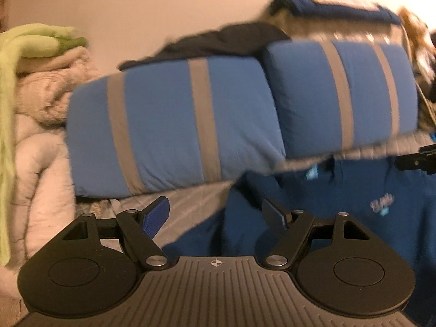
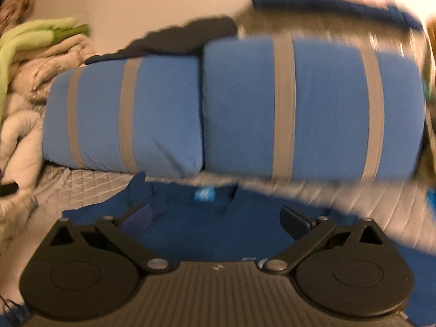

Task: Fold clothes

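A dark blue garment with a small pale logo lies spread on the quilted grey bed cover. It also shows in the right wrist view, with a light blue neck label. My left gripper is open and empty, above the garment's left edge. My right gripper is open and empty, over the garment near its collar. Part of the right gripper shows at the right edge of the left wrist view.
Two blue pillows with grey stripes lie across the bed behind the garment. A heap of beige and green clothes sits at the left. Dark and blue clothes are piled behind the pillows.
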### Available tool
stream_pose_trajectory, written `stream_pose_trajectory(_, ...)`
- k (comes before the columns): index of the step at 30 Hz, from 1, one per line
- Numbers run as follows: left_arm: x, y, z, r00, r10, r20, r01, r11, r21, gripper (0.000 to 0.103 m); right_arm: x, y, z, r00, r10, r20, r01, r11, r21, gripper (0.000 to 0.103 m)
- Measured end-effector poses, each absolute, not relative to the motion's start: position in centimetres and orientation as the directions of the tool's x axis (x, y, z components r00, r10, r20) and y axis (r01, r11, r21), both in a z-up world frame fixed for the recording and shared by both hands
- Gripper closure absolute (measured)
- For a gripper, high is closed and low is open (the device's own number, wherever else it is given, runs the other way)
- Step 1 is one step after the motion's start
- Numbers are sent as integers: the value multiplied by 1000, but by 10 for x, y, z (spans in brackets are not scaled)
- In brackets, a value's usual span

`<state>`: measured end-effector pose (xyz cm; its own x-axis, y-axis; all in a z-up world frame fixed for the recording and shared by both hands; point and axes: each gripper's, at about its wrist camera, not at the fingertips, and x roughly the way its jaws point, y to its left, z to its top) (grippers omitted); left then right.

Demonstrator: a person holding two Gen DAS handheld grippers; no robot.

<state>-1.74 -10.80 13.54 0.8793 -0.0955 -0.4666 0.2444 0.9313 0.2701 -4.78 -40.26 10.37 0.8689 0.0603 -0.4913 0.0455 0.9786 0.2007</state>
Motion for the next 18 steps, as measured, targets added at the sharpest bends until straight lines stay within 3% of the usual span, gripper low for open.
stream_pose_trajectory(6,2,-131,111,847,-149,-511,360,867,345,29,-46,-403,62,845,93,-527,49,967,248,0)
stream_pose_trajectory(11,28,-158,89,809,-191,-556,433,833,344,43,-37,-409,51,801,69,-595,98,965,244,0)
stream_pose_trajectory(18,58,-200,48,774,-208,-598,490,795,357,43,-37,-414,49,789,83,-608,95,962,255,0)
